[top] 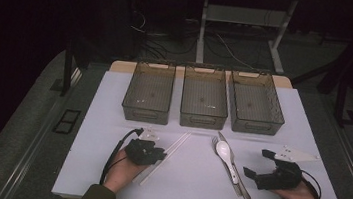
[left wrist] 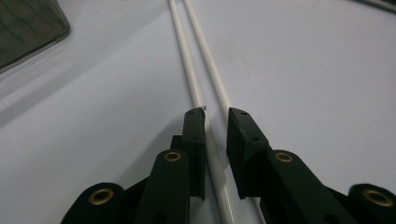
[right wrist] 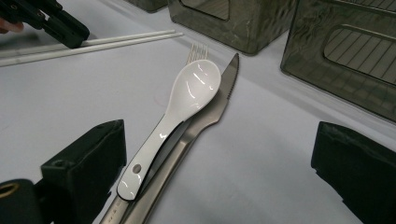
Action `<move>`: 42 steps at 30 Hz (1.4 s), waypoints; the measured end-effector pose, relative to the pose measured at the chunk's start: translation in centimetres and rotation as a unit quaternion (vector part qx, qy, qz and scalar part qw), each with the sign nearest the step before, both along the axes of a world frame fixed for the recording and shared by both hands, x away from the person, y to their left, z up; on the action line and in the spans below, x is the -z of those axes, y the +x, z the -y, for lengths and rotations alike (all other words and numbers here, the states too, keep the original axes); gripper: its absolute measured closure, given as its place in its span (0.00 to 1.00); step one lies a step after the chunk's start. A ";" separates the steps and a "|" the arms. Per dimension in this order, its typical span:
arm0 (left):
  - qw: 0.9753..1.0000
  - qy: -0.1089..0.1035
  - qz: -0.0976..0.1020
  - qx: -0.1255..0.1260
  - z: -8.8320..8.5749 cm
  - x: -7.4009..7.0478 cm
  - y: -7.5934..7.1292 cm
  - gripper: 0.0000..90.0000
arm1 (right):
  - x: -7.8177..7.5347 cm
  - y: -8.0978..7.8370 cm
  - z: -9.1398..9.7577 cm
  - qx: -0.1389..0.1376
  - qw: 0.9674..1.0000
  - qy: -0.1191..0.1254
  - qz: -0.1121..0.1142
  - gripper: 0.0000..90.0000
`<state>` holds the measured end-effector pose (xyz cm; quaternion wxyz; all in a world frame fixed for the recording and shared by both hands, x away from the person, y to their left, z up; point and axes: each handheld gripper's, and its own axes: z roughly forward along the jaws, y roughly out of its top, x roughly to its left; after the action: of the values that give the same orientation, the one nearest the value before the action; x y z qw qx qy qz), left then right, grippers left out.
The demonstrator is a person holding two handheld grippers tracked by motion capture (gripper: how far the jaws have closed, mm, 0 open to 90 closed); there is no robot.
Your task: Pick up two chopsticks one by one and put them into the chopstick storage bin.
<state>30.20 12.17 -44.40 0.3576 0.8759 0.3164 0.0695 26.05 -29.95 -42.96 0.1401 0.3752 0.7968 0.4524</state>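
Two white chopsticks point(top: 175, 144) point(left wrist: 187, 51) lie side by side on the white table, slanting away from me. My left gripper point(top: 158, 154) point(left wrist: 217, 112) rests low over their near part, its jaws drawn in to a narrow gap. One stick fills that gap and the other runs under the right jaw. A white spoon point(top: 224, 153) point(right wrist: 187, 98) lies on top of a metal knife point(right wrist: 219, 107) and a fork point(right wrist: 196, 49). My right gripper point(top: 258, 163) point(right wrist: 219, 172) stands wide open around the handles of these three, touching none of them.
Three smoky see-through bins point(top: 145, 113) point(top: 203, 118) point(top: 257, 125) stand in a row at the back of the table. The left gripper point(right wrist: 60, 25) also appears far off in the right gripper view. Dark floor, cables and desk legs lie beyond the table's far edge.
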 end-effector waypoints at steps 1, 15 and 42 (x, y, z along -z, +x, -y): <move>1.000 0.000 0.000 0.000 0.0 0.0 0.0 0.85 | 0.0 0.0 0.0 0.000 1.000 0.000 0.000 0.04; 1.000 0.004 0.008 -0.016 -0.1 0.1 -0.2 0.91 | 0.0 0.0 -0.1 -0.002 1.000 -0.002 0.000 0.04; 0.999 -0.023 0.036 -0.020 -0.9 -1.9 -0.9 0.94 | 0.0 0.0 0.1 0.000 1.000 0.001 0.001 0.04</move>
<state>29.34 13.10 -42.53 0.3871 0.8580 0.3221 0.1007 26.02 -30.02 -42.92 0.1406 0.3748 0.7963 0.4536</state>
